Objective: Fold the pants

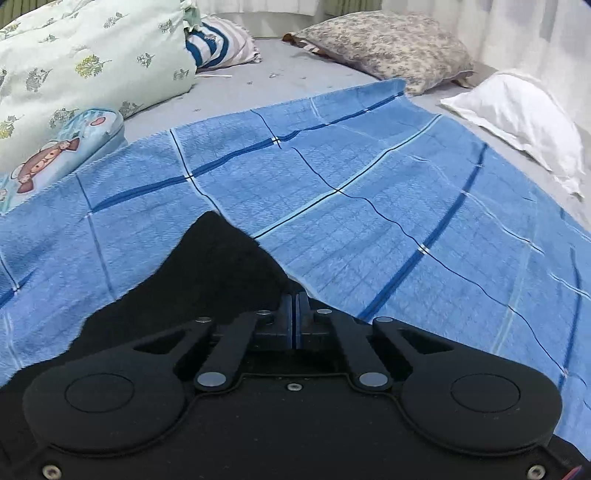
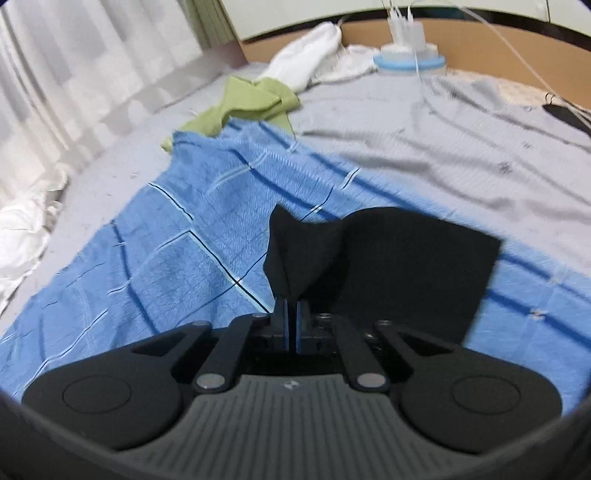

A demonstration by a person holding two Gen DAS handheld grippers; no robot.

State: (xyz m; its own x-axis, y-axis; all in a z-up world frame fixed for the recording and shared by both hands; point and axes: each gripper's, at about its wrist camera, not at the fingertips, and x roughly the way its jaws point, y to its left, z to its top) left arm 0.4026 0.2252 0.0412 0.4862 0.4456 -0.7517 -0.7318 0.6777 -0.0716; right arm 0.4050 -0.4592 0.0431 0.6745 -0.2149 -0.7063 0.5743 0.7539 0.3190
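A: How do the two tools sit?

B: Both tilt down toward the bed. The left hand-held gripper (image 1: 295, 295) has its jaws together, pinching black cloth that rises in a peak just ahead of the tips. The right hand-held gripper (image 2: 291, 301) is likewise clamped on a black fold that stands up from between its pads.

A: That cloth is the pants?

B: Yes, one pair of black pants (image 2: 406, 266), lying on a blue checked blanket (image 1: 369, 206) spread over the bed (image 2: 424, 140). In the right view a flat, squarish part of them lies to the right of the raised fold.

A: What else is around?

B: In the left view, three pillows: a pale floral one (image 1: 85, 62), a grey patterned one (image 1: 388, 48) and a white one (image 1: 524, 114). Also a striped cloth (image 1: 218, 44) and a cartoon-printed cushion (image 1: 62, 147). In the right view, a green cloth (image 2: 251, 99) at the blanket's far corner, white cloth (image 2: 310, 48) behind it, a charger with cables (image 2: 406, 33) near the headboard, and curtains (image 2: 74, 66) alongside.

A: Anything in the way?

B: Only each tool's own body, hiding the near part of the pants.
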